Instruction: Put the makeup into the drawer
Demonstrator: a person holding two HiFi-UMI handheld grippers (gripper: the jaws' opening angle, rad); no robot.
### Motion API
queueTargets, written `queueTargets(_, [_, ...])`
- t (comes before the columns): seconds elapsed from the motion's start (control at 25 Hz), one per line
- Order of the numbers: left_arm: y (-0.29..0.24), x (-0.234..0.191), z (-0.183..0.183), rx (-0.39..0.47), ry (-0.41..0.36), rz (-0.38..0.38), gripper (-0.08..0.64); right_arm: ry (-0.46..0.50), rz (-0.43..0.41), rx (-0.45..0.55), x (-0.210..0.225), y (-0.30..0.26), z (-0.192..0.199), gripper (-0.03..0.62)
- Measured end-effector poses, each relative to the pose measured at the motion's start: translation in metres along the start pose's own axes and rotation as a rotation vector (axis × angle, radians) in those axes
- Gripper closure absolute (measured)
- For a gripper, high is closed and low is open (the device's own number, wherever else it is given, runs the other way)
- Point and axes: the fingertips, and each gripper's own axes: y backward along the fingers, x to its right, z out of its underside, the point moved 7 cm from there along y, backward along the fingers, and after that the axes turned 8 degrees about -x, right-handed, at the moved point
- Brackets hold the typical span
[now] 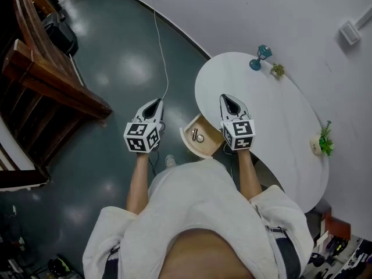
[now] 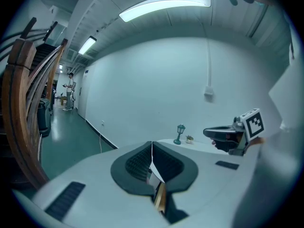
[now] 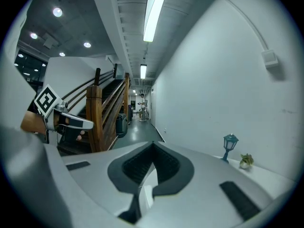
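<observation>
Makeup inside open drawer

Left claw and right claw held forward side by side, jaws together, empty.

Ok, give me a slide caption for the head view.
Left claw and right claw, both shut, flank the open drawer of a round white table, makeup inside.

A teal lamp figurine stands beside a small plant on the table.
</observation>
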Motion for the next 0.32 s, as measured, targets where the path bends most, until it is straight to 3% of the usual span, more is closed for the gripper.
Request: queueTargets(0.32, [-0.0046,-0.0017,-0.0035,-0.005,-0.008,0.006,0.548,0.003,0.002,-0.002,-0.0002,-0.0041,-0.0007,0.595])
